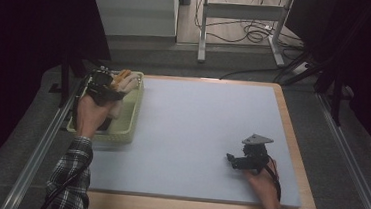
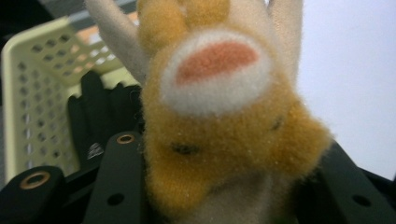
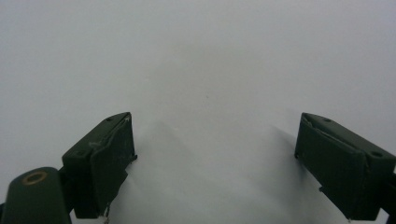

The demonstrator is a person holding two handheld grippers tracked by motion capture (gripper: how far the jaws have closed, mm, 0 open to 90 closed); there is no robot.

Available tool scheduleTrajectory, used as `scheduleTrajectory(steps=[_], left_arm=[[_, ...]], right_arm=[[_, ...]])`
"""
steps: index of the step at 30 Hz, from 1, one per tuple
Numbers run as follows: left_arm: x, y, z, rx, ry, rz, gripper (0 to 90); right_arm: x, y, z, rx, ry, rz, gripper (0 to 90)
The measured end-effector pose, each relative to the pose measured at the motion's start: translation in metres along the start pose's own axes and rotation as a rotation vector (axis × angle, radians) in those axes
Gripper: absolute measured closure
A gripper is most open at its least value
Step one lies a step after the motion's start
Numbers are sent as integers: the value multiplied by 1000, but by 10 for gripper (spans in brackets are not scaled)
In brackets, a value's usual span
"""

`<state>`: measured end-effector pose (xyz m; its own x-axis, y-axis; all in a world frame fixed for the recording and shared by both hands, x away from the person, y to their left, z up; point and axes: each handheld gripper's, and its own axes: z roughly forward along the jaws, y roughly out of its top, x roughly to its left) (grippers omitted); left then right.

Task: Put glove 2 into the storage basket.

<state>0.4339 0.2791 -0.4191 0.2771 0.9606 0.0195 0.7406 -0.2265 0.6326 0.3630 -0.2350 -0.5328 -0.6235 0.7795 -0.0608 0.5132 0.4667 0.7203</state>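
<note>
Left gripper [image 1: 108, 86]: held over the basket at the bench's left edge, in the person's left hand [image 1: 91, 114], checked sleeve below it.
Left jaws: clamped on the plush toy; in the left gripper view the two black jaws press into its sides from left and right.
Toy [image 2: 219, 116]: soft, orange-brown and cream, with a white patch and a pinkish-orange spot on it and two cream limbs reaching up; it hangs in the jaws, and in the high view its pale end sticks out past the gripper above the basket's far end.
Basket [image 1: 133, 118]: pale yellow-green plastic with perforated walls, at the left rim of the white mat; in the left gripper view its wall lies behind and left of the toy.
Dark item [image 2: 93, 119]: black, ribbed, lying in the basket below the toy; what it is I cannot tell.
Right gripper [image 1: 234, 160]: low over the mat at the right front of the bench, held by the right hand [image 1: 262, 183], grey three-cornered plate on top.
Right jaws: wide apart, with bare mat between them.
Mat [image 1: 201, 136]: white, covers most of the wooden bench [image 1: 291, 138].
</note>
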Motion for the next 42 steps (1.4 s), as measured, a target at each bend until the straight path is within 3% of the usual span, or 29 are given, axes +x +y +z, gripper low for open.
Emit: scheduleTrajectory(steps=[7,10,16,18,21,22,25,28,33,36,38,42], left_arm=[[16,-14,39,54,36,-38,528],[13,-14,58,100,38,-46,527],[-3,-10,89,186,32,-15,509],[-5,-9,97,227,20,-23,480],[-2,-10,103,280,-31,-58,362],[-1,-10,102,274,-15,-56,313],[9,-10,94,248,-81,-113,152],[12,-6,76,202,-51,-99,94],[9,-2,45,78,-71,-62,42],[0,-3,33,18,-104,-26,35],[-9,-5,26,-26,-148,8,33],[-37,-11,15,-104,-227,91,25]], right_arm=[[0,0,0,0,0,1,117],[0,0,0,-1,0,0,117],[0,0,0,-1,0,1,117],[0,0,0,-1,0,0,117],[0,0,0,-2,-2,-2,118],[0,0,0,-1,-1,-1,117],[0,0,0,-1,0,0,117],[0,0,0,-1,-1,0,118],[0,0,0,-1,-1,-1,117],[0,0,0,0,-1,-1,118],[0,0,0,-1,-2,-2,117],[0,0,0,2,-2,-3,117]])
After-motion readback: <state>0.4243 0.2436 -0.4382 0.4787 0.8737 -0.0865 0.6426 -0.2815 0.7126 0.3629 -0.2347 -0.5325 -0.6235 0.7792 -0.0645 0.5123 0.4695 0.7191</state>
